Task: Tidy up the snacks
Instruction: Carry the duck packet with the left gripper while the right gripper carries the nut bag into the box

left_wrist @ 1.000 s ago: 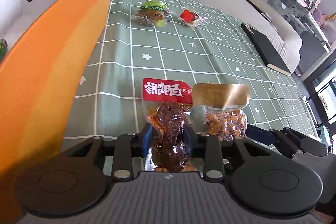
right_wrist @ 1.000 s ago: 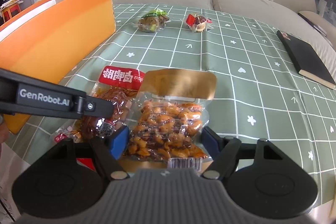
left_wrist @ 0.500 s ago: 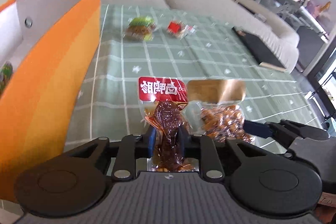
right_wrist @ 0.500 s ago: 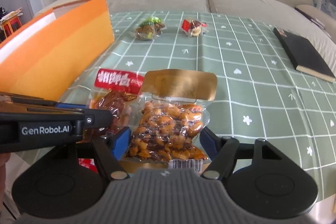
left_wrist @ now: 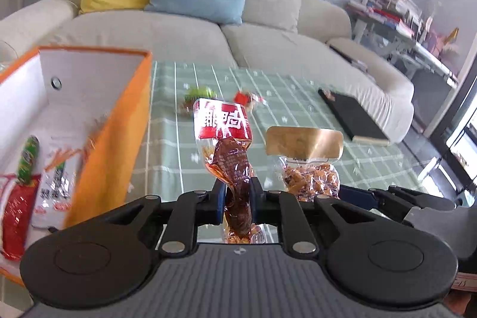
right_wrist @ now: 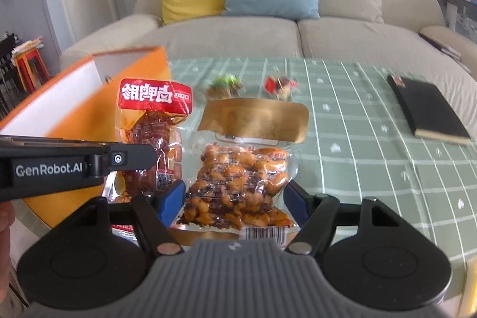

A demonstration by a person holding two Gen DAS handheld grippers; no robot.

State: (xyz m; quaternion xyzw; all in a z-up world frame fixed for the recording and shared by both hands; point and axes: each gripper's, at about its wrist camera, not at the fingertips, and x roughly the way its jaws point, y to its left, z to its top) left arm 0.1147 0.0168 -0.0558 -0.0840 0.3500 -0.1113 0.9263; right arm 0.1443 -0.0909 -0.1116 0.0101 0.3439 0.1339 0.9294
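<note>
Snacks hang limp above the desk: left hand-held gripper pinches the red-label pouch low, right hand-held gripper clamps the nut bag (light, crinkly, slippery; grip low), beside the orange box.

both grippers look like the same build: matte black plastic with a ribbed grey housing along the bottom edge, carrying a tiny white logo mark in the middle. on each side of that housing sits a big round black disc with a shallow circular recess. angled black linkage arms run forward from silver rivet-like pins to the fingers. the left gripper has blue pads on the inner faces of its fingers, and the right gripper has the same blue pads. seen side-on from the right wrist, the left gripper's body reads "genrobot.ai" in white, with a small silver screw beside it. a bit of bare skin shows at the far left edge.
</note>
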